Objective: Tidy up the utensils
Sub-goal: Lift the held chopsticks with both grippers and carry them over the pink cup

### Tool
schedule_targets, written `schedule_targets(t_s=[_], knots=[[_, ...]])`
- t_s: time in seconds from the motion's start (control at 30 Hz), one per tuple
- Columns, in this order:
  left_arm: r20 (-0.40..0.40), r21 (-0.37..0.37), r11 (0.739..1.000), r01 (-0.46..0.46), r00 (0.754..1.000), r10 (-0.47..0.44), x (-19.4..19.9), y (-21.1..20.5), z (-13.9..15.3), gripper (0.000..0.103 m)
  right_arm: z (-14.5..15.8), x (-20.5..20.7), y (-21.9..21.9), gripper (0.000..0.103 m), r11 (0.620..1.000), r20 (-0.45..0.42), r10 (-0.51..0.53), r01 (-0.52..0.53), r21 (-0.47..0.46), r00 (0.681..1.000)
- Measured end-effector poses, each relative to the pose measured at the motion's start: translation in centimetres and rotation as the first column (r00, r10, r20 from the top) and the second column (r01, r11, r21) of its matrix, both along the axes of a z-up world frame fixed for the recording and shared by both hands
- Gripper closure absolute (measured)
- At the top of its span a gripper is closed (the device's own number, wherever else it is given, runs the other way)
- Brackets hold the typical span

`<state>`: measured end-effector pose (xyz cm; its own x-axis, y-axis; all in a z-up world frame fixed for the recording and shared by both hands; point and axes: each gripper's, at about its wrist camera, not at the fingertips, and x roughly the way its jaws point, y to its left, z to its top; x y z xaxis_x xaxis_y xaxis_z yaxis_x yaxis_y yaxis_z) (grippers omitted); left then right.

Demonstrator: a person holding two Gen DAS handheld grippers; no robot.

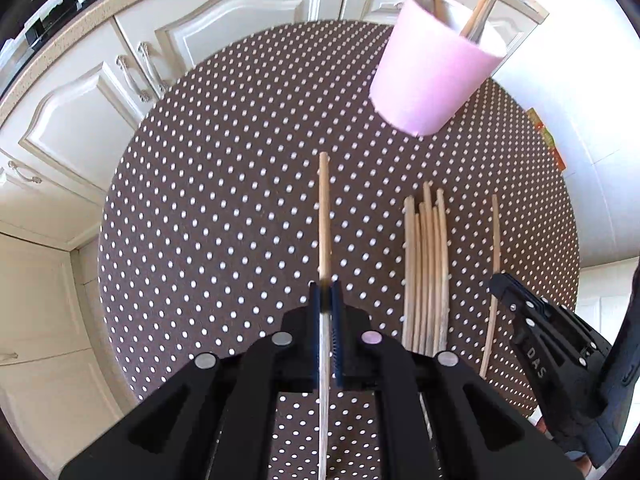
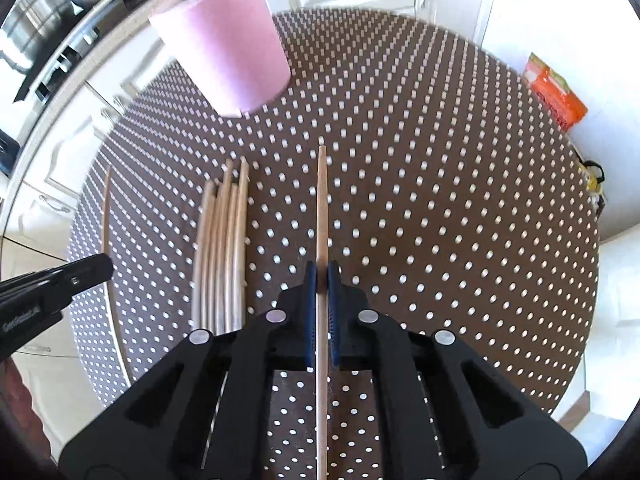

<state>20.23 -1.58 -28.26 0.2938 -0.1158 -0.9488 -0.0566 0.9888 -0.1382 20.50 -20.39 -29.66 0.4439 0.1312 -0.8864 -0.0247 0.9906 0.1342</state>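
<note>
While each of my claws, left gripper (image 1: 325,288) and right gripper (image 2: 322,276), pinches one chopstick (image 1: 324,216) (image 2: 321,204), bare polka-dot table (image 1: 224,200) lies between the loose bundle (image 1: 426,264) and pink cup (image 1: 432,80).

Cups: 1 pink cup (image 1: 434,76) counted on the tabletop (image 1: 240,184).
Sticks in cup: at least 2 wooden sticks in cup (image 1: 486,0) seen; exact no. can't be told, tops cut off by frame edge.
Sticks in bundle: approx. 6 bundled sticks (image 1: 426,272) counted lying side by side; overlap makes count uncertain.
Sticks held: 2 in total, 1 held stick (image 1: 325,216) per gripper.
Grippers: 2 seen, left gripper (image 1: 325,292) and right gripper (image 2: 322,276).
Orange packets: 1 orange packet (image 2: 556,92) counted.
Pots: 1 steel pot (image 2: 34,8) counted.
</note>
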Motion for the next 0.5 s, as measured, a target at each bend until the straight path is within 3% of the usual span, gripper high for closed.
schedule_targets(t_s=[0.07, 0.5], knots=[[0.01, 0.007, 1.0, 0.008, 1.0, -0.008, 0.3, -0.2, 0.3, 0.097, 1.4, -0.6, -0.2, 0.097, 0.999, 0.058, 0.001, 0.0, -0.033, 0.998], [0.134, 0.009, 1.0, 0.027, 0.991, -0.028, 1.7, -2.2, 4.8, 0.097, 9.0, -0.5, -2.5, 0.097, 0.997, 0.259, -0.01, -0.01, 0.077, 0.966]])
